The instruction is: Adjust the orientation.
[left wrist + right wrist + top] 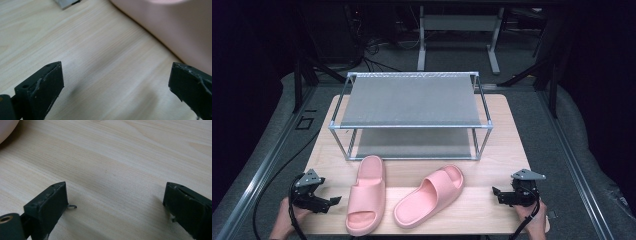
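Observation:
Two pink slides lie on the wooden table [492, 150] in front of a metal shoe rack [412, 112]. The left slide [367, 194] points away from me; the right slide [429, 195] lies at an angle, toe to the upper right. My left gripper [332, 201] rests at the table's front left, open, its jaws aimed toward the left slide [180, 27] with bare wood between them. At the front right sits my right gripper [495, 192], open, jaws pointing left toward the right slide [6, 128], nothing held.
The two-tier rack has grey fabric shelves and stands across the middle and back of the table. A rack foot [66, 3] shows at the top of the left gripper view. Dark floor and metal frames surround the table.

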Demonstrator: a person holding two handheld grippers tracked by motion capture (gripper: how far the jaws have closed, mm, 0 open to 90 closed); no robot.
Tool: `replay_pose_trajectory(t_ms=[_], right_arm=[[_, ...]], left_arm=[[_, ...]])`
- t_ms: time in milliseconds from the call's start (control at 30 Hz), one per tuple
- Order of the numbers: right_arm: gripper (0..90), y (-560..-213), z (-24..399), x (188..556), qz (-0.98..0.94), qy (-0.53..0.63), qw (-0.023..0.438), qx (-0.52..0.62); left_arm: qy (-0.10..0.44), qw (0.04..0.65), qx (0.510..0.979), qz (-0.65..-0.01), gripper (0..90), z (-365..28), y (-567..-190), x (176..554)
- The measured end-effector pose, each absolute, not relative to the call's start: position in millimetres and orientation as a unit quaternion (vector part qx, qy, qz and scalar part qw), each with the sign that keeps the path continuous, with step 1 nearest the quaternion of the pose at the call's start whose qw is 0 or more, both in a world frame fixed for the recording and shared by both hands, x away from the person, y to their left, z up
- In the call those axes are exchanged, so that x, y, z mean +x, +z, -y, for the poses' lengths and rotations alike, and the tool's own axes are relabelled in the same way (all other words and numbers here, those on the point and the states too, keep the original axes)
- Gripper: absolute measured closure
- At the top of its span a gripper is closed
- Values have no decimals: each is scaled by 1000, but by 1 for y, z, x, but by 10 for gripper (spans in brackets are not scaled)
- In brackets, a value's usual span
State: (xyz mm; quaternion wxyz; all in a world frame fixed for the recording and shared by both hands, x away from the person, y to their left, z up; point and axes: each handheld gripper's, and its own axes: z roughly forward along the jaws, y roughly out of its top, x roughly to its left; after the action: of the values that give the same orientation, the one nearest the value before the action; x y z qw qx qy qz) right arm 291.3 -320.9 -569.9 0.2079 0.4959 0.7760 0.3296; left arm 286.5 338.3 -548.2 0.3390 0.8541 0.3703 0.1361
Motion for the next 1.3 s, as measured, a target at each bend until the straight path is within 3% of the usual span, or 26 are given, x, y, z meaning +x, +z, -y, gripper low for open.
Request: replay_pose_trajectory(t_ms=[833,1133,1300], right_arm=[[71,-570,321,291,-774,329,211,498],[93,-571,320,291,-771,336,219,495],[95,-571,321,291,-771,337,219,494]], left_arm=[[100,323,911,-236,62,-278,-491,295],[31,311,929,-199,194,-255,-493,298],[32,307,930,-200,285,-258,-491,295]])
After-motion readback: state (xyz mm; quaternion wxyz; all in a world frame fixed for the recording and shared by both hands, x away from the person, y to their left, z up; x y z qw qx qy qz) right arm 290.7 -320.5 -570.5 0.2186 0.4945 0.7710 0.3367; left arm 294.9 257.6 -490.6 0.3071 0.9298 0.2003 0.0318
